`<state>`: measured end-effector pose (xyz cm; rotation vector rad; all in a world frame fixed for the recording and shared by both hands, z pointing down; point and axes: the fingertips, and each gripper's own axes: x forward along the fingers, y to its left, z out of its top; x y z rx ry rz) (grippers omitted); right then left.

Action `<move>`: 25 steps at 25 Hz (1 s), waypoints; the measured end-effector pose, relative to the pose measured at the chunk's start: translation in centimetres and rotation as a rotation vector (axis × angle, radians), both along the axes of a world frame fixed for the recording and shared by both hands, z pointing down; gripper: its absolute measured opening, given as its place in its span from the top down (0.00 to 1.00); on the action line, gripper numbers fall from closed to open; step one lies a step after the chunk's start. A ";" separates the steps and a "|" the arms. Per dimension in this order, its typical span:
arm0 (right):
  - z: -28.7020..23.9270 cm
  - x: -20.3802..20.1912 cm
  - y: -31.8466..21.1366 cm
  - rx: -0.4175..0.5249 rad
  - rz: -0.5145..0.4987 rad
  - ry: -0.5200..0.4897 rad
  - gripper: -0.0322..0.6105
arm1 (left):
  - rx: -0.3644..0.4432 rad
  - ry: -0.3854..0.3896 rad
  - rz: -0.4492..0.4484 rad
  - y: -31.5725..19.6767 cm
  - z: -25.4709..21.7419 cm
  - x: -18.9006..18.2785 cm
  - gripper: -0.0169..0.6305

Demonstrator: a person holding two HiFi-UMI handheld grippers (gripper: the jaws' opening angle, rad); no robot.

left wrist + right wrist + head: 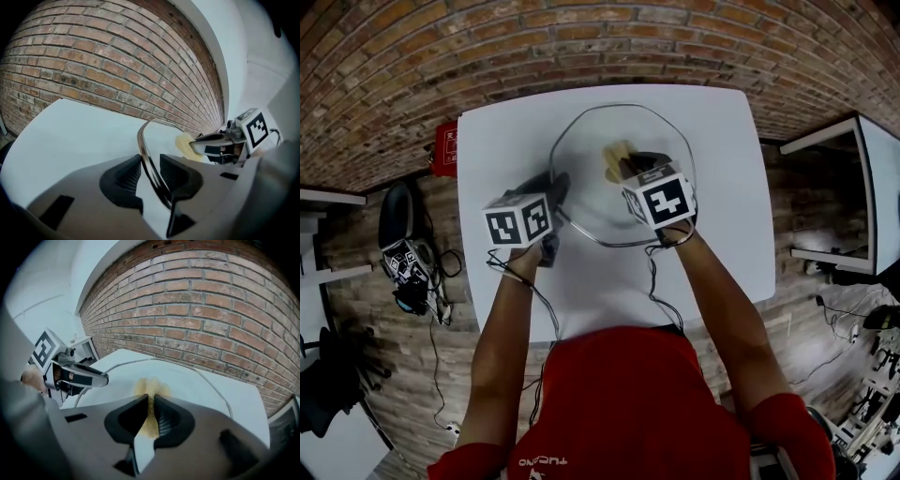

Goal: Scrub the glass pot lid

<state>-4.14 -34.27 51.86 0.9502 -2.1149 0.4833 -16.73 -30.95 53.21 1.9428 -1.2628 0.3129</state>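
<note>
Head view looked down on a white table [722, 234] with the glass pot lid [581, 202] lying flat, nearer the table's far edge than its near edge and about midway between the left and right edges. The left gripper [558, 190] sat at the lid's left side. In the left gripper view its jaws stood partly open around the lid's metal rim [143, 136], with the black pads [126, 176] bearing on the rim from both sides. The right gripper [630, 169] reached over the middle of the lid, pointing steeply down. In the right gripper view its jaws were drawn nearly together, pinching a yellow sponge [150, 389]. The sponge's free end stuck out past the fingertips [164, 416] over the glass. A brick wall [581, 37] stood beyond the table's far edge.
</note>
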 end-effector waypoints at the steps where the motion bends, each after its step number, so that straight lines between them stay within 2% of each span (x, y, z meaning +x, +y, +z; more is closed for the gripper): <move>1: -0.6 -0.4 -0.2 0.008 0.006 -0.013 0.87 | -0.001 0.001 0.000 0.0 0.0 0.0 0.77; 9: -3.0 -4.8 -4.2 0.078 0.044 -0.075 0.87 | -0.015 0.012 0.004 -0.2 -0.1 -0.4 0.78; 16: -1.2 -6.6 -6.5 0.087 0.055 -0.033 0.87 | -0.027 0.015 0.010 -0.3 -0.1 -0.4 0.78; 20: -0.5 -5.5 -7.1 0.098 0.056 0.023 0.87 | -0.029 0.019 0.009 -0.3 -0.1 -0.4 0.78; 25: -0.2 -1.2 -8.0 0.104 0.121 0.097 0.87 | -0.034 0.025 0.001 -0.3 -0.1 -0.5 0.78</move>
